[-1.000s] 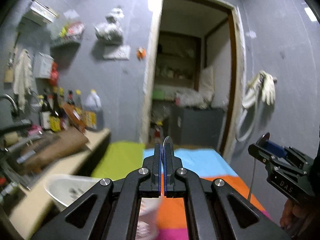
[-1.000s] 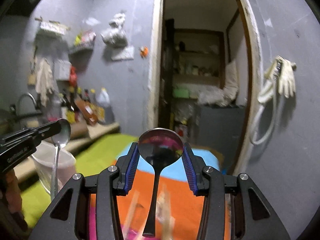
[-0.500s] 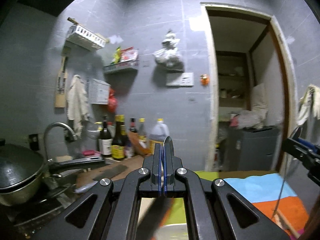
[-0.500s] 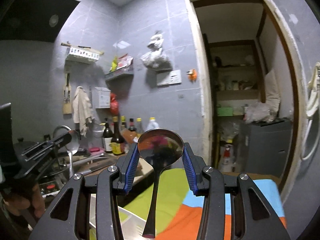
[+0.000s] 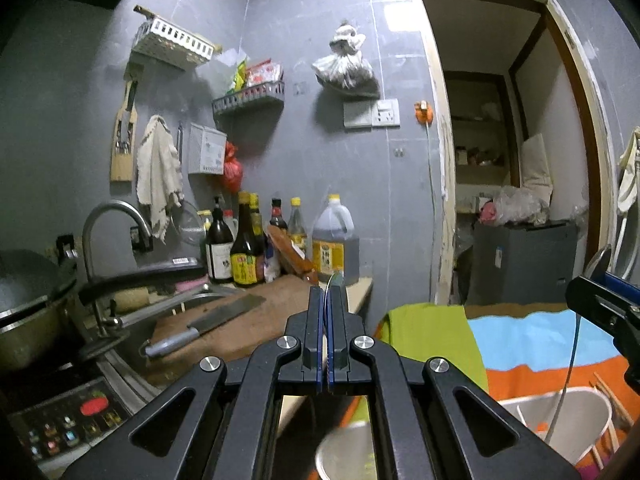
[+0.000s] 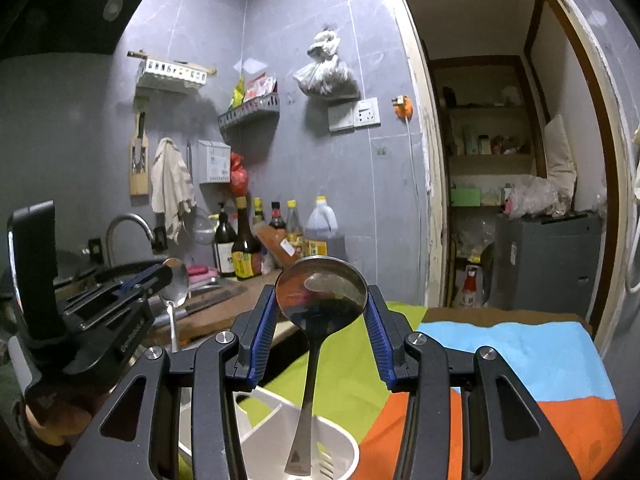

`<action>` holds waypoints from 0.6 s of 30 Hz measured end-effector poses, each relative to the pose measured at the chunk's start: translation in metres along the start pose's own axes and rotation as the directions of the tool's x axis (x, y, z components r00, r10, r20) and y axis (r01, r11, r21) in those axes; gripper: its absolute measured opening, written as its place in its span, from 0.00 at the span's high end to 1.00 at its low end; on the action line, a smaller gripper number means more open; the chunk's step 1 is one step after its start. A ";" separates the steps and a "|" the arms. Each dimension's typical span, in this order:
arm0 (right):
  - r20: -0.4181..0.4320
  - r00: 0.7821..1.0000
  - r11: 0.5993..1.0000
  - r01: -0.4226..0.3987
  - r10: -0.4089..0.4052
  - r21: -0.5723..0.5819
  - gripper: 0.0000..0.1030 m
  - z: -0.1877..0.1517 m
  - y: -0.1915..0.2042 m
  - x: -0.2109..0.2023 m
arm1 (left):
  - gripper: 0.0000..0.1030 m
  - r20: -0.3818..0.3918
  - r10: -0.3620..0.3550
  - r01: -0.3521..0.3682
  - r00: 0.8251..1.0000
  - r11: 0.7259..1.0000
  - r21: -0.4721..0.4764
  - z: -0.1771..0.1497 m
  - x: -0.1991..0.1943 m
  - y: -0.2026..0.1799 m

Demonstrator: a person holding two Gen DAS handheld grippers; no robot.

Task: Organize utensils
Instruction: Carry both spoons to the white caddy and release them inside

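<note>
My left gripper (image 5: 327,294) is shut on a small steel spoon (image 5: 335,280), seen edge-on between its pads. The right wrist view shows that gripper (image 6: 158,278) at the left, with the spoon's bowl (image 6: 176,286) up and its handle hanging down. My right gripper (image 6: 321,314) is shut on the bowl of a large steel spoon (image 6: 320,292). Its handle points down over a white utensil holder (image 6: 344,446). In the left wrist view the right gripper (image 5: 584,286) shows at the right edge, with the long handle hanging into the holder (image 5: 576,400).
A wooden board with a cleaver (image 5: 208,324) lies on the counter, and bottles (image 5: 244,252) stand behind it. A tap (image 5: 108,216), a wok (image 5: 28,304) and a cooker panel are at the left. A striped cloth (image 6: 520,356) covers the table. A metal cup (image 5: 344,452) sits below my left gripper.
Both views have swung left from the doorway toward the counter and sink. Each gripper still holds its spoon. The white holder now lies under the large spoon's handle.
</note>
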State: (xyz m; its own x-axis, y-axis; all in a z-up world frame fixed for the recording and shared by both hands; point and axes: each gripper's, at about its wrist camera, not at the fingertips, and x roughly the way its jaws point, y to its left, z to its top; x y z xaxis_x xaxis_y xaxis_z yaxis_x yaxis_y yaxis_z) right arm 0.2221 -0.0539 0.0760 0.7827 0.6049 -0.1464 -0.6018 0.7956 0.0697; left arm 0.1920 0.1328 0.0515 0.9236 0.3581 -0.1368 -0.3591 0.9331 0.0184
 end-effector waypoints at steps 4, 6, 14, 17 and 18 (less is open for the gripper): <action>-0.025 1.000 1.000 0.008 -0.008 -0.007 0.60 -0.011 0.000 0.002 | 1.00 -0.036 -0.029 0.028 0.999 0.999 -0.017 -0.009 0.003 -0.002; -0.042 0.999 1.000 0.010 -0.010 -0.007 0.60 -0.016 -0.001 0.004 | 1.00 -0.049 -0.044 0.043 0.998 0.999 -0.025 -0.011 0.002 -0.003; -0.102 0.995 1.000 -0.003 0.005 0.018 0.60 -0.031 -0.005 0.007 | 0.99 -0.097 -0.132 0.128 0.986 0.991 -0.042 -0.012 -0.001 -0.005; -0.124 0.992 0.999 -0.011 0.015 0.036 0.60 -0.036 -0.007 0.008 | 0.98 -0.121 -0.173 0.165 0.977 0.984 -0.075 -0.010 -0.003 -0.001; -0.127 0.992 0.999 -0.013 0.018 0.039 0.60 -0.036 -0.008 0.008 | 0.98 -0.128 -0.182 0.172 0.975 0.981 -0.085 -0.009 -0.003 0.001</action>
State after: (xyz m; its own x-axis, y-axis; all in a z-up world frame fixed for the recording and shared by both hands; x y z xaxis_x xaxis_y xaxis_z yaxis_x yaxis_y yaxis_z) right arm 0.2268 -0.0566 0.0384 0.7452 0.6101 -0.2694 -0.6054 0.7882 0.1104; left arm 0.1876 0.1321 0.0427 0.9486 0.1753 -0.2634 -0.2050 0.9747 -0.0895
